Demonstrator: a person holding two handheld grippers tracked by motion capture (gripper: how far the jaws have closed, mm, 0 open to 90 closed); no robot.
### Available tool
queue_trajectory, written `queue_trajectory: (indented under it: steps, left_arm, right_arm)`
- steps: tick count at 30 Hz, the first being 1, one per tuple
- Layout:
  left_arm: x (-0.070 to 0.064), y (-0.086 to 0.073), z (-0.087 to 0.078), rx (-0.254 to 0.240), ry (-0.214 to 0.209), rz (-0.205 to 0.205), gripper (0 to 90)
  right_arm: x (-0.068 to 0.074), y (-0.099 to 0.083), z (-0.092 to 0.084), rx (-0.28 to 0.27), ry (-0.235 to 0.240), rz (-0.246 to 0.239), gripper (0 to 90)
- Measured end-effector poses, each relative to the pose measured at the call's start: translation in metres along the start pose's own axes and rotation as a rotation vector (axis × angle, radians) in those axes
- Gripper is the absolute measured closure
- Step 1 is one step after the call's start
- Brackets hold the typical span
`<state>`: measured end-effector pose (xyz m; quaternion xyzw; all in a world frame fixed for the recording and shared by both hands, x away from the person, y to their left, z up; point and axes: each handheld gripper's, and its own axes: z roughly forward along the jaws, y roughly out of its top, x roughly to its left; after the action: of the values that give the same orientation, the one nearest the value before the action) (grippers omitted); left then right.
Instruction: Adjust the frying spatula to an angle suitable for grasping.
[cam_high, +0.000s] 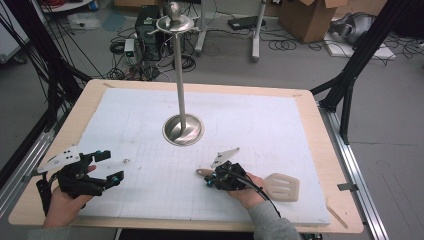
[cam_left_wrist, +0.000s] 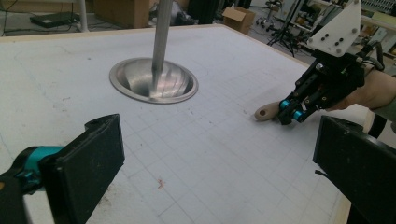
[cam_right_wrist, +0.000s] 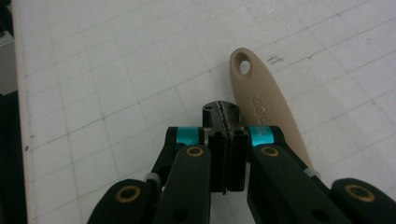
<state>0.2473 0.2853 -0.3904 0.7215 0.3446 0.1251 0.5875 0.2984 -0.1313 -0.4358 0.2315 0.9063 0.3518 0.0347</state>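
High view: wooden worktop (cam_high: 320, 165) covered by a white gridded mat (cam_high: 260, 130). Steel stand (cam_high: 183, 129), dish base and tall pole, sits mid-mat, beyond both sets of fingers. Left gripper (cam_high: 108, 167) near the front left corner, fingers wide, nothing between them. Right gripper (cam_high: 214, 180) front centre, lying over the handle of a beige spatula (cam_high: 281, 186); the slotted blade sticks out behind the hand, the handle tip shows just past the fingers. Room: grey floor (cam_high: 390, 125) with cable tangles, a cardboard box (cam_high: 307, 17) at the back, black frame legs on both sides.

Left gripper view: own fingers (cam_left_wrist: 88, 163) spread wide, bare mat between them. Stand ahead, past the fingers. Right gripper (cam_left_wrist: 290, 112) ahead on the right, tips down at the mat, spatula (cam_left_wrist: 267, 112) handle end poking out beside them. More boxes and stands in the background.

Right gripper view: fingers (cam_right_wrist: 226, 140) closed pad to pad, nothing clamped between them. Spatula (cam_right_wrist: 261, 105) handle lies flat on the mat just to the right of the fingers, hang hole beyond the tips; whether it touches the right finger I cannot tell. Grid lines clear, mat edge at far left.
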Motion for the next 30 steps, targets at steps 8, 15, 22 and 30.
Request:
queue_trajectory:
  steps: [8,15,22,30]
  left_arm:
    - [0.0,-0.001,0.001,0.002,0.0,-0.003,2.4]
    - [0.0,-0.001,0.001,0.001,0.0,-0.003,2.4]
    - [0.001,-0.002,0.001,0.003,-0.001,-0.006,2.4]
    - [0.001,-0.002,0.001,0.004,-0.002,-0.005,2.4]
  right_arm:
    - [-0.009,0.003,0.0,-0.006,-0.032,0.01,90.0]
    - [-0.017,0.006,0.002,-0.008,-0.058,0.029,90.0]
    - [-0.028,0.01,0.003,-0.014,-0.076,0.09,90.0]
    - [-0.036,0.01,0.004,-0.037,-0.123,0.132,90.0]
